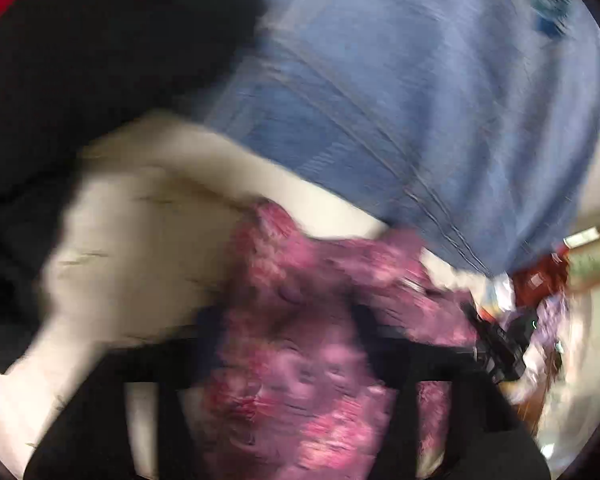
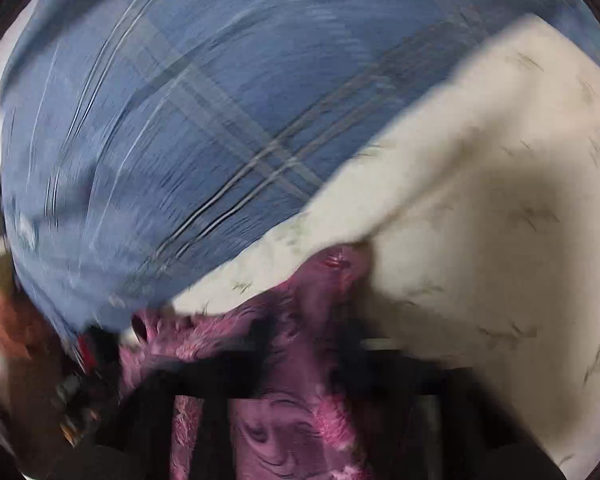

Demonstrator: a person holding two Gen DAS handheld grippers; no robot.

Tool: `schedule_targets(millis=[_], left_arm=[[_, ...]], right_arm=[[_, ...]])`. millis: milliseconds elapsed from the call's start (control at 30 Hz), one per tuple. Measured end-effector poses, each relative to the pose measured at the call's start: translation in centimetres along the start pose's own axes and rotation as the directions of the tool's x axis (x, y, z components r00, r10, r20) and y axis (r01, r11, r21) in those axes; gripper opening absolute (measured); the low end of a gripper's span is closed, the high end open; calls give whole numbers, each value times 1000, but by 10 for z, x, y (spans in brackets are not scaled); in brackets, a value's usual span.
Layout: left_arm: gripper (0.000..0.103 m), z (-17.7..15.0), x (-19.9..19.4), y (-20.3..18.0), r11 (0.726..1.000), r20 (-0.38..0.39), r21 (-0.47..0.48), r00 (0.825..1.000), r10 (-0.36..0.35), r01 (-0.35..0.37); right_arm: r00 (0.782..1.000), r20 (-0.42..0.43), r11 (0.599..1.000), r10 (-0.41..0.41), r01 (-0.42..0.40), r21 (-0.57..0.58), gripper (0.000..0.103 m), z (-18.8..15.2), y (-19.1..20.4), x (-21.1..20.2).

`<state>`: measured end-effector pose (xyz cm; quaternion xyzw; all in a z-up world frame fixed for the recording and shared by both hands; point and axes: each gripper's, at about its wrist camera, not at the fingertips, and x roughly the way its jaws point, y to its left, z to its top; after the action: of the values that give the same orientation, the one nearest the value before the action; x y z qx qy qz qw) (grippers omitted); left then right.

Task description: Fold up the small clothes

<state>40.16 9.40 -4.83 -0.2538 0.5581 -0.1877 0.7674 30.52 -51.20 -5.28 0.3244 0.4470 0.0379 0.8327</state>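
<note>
1. A blue plaid cloth (image 2: 204, 128) fills the upper part of both of your views, too blurred for you to make out its outline.
2. Below it lies a cream sheet with small leaf marks (image 2: 500, 208); you cannot tell what it covers.
3. The pink-and-purple patterned garment (image 1: 300, 320) is bunched over the cream sheet, near the blue cloth's edge. Its long axis runs between your two grippers, and a peak of fabric points away from each camera. The print is mottled magenta and smeared by blur.
4. Your left gripper (image 1: 284, 344) has fabric bunched between its jaws, which look closed on the garment.
5. Your right gripper (image 2: 300, 360) likewise has the garment gathered in its jaws.
</note>
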Motion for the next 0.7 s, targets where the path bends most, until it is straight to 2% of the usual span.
schedule_targets(millis=[33, 67, 133, 167, 200, 233, 267, 300, 333, 367, 400, 433, 467, 500, 533, 567, 600, 633, 700], left_arm=[[6, -3, -4, -8, 999, 24, 38, 1000, 0, 0], [6, -5, -7, -13, 999, 46, 52, 999, 0, -3], [6, -7, -11, -14, 998, 108, 55, 994, 26, -32], [6, -6, -10, -8, 996, 132, 35, 989, 71, -76], [5, -3, -5, 1, 989, 142, -6, 979, 145, -145], [5, -1, 1, 12, 981, 132, -47, 972, 195, -191], [5, 0, 6, 22, 972, 111, -88, 967, 227, -218], [0, -1, 5, 31, 965, 104, -125, 964, 246, -233], [0, -3, -1, 35, 967, 115, -139, 966, 231, -214], [0, -6, -10, 36, 970, 139, -146, 966, 216, -196], [0, -11, -22, 33, 975, 171, -140, 966, 193, -170], [0, -14, -32, 27, 982, 194, -125, 968, 162, -140], [0, -17, -41, 16, 990, 213, -98, 969, 122, -103], [0, -18, -43, 6, 993, 221, -77, 970, 106, -91], [3, -16, -42, -9, 995, 213, -43, 972, 102, -95], [7, -13, -39, -20, 994, 204, -20, 973, 111, -109], [14, -10, -32, -32, 991, 191, 7, 973, 132, -136], [23, -5, -25, -40, 989, 178, 20, 973, 143, -149], [37, 4, -6, -43, 994, 120, 1, 987, 111, -112]], right_arm=[[1000, 22, 999, 21, -20, -40, 5, 0, 8, -7], [995, 79, 996, 63, -58, -66, 5, -1, 14, -21], [966, 212, 989, 146, -138, -51, 5, 0, 14, -52], [955, 249, 987, 162, -160, -30, 4, 0, 10, -60], [951, 273, 989, 145, -147, -14, 4, 0, 5, -63], [961, 260, 995, 94, -99, 9, 5, 1, -3, -56], [975, 217, 998, 38, -45, 31, 5, 0, -9, -46], [986, 160, 998, -45, 37, 50, 5, 0, -14, -32], [986, 97, 990, -134, 129, 58, 8, -4, -18, -21], [984, 64, 985, -168, 164, 60, 11, -8, -19, -16], [981, 73, 983, -179, 175, 59, 12, -12, -17, -20], [972, 133, 980, -195, 189, 61, 13, -18, -10, -33], [966, 178, 982, -188, 181, 56, 14, -20, -1, -40], [963, 228, 990, -142, 139, 30, 17, -24, 11, -50], [966, 241, 995, -96, 98, 4, 24, -25, 20, -53], [974, 223, 999, -34, 42, -32, 30, -24, 36, -50], [986, 163, 997, 35, -23, -73, 41, -23, 55, -40], [990, 117, 993, 73, -61, -103, 42, -22, 69, -32], [993, 53, 977, 103, -91, -194, 42, -24, 106, -13]])
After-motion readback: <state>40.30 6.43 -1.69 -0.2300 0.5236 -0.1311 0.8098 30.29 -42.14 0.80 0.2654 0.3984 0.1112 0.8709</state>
